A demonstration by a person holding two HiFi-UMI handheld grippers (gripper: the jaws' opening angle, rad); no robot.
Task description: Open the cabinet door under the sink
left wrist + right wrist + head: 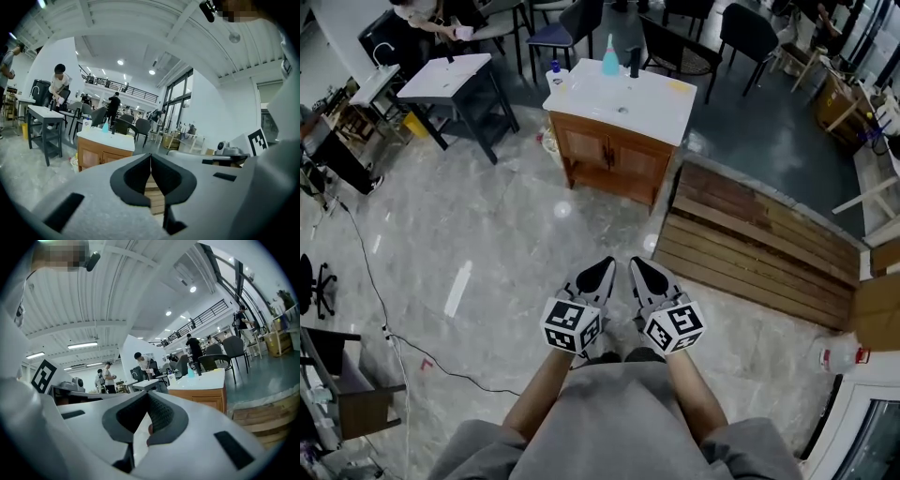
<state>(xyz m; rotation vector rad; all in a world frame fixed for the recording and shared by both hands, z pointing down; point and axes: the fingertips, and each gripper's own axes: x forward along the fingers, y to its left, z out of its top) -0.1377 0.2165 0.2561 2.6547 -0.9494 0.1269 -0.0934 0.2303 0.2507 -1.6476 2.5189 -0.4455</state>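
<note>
The wooden sink cabinet (612, 156) stands on the floor well ahead of me, its two doors closed under a white sink top (661, 103). It also shows small in the left gripper view (100, 156) and the right gripper view (207, 399). My left gripper (602, 269) and right gripper (637, 267) are held side by side close to my body, far short of the cabinet. Both are shut with nothing between the jaws. A blue bottle (610, 58) and a white bottle (555, 73) stand on the sink top.
A raised platform of wooden planks (759, 246) lies to the right of the cabinet. A dark-framed table with a white top (450, 79) stands to its left, chairs behind. A black cable (412, 347) runs over the marble floor at left. A plastic bottle (839, 354) lies at right.
</note>
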